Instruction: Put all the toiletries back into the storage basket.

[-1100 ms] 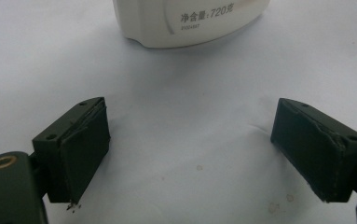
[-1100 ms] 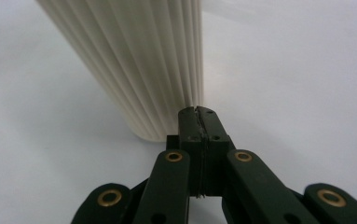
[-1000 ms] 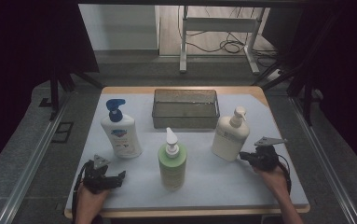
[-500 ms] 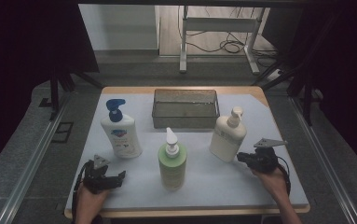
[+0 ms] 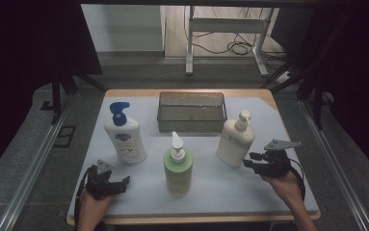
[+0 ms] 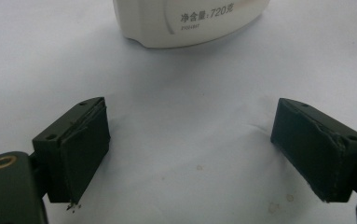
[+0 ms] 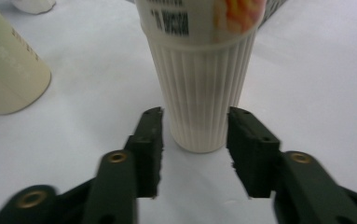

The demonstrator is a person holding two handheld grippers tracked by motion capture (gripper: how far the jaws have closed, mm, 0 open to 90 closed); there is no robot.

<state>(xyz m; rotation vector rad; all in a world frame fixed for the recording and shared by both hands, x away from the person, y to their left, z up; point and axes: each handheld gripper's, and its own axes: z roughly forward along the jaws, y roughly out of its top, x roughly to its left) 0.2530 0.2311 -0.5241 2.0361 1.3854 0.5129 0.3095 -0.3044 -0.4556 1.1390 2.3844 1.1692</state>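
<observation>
**Cream bottle lined up for the right-hand grasp**

Black rubber-faced fingers (image 7: 150, 140) on the right gripper (image 7: 195, 114) have just been opening and now stand part-way apart. The ribbed foot of the cream pump bottle (image 7: 199, 93) sits right at their tips. The pads are not pressing on it, so nothing is held yet.

The gap looks only a little wider than the bottle's foot. My judgement is that the step in hand is closing on this bottle, and doing it well means:

1. Widen the fingers a touch more, so neither tip clips the ribbing and tips the bottle.
2. Slide forward, level with the bench (image 5: 220, 187), until the body sits deep between the 2 pads.
3. Take hold above the tapered foot, where the wall is wider and the tall bottle is less likely to swing.
4. Squeeze gently, because thin plastic may dent.

The left gripper (image 6: 190, 135) rests with its fingers spread wide and empty, facing the white bottle with the blue pump (image 5: 124, 139).

Taking the grey bin (image 5: 191, 111) as the landmark:

- The cream bottle stands just in front of the bin's right end.
- The blue-pump bottle stands in front of and to the left of the bin.
- The green bottle (image 5: 178, 166) stands well in front of the bin's middle, clear of the right hand's path.
</observation>
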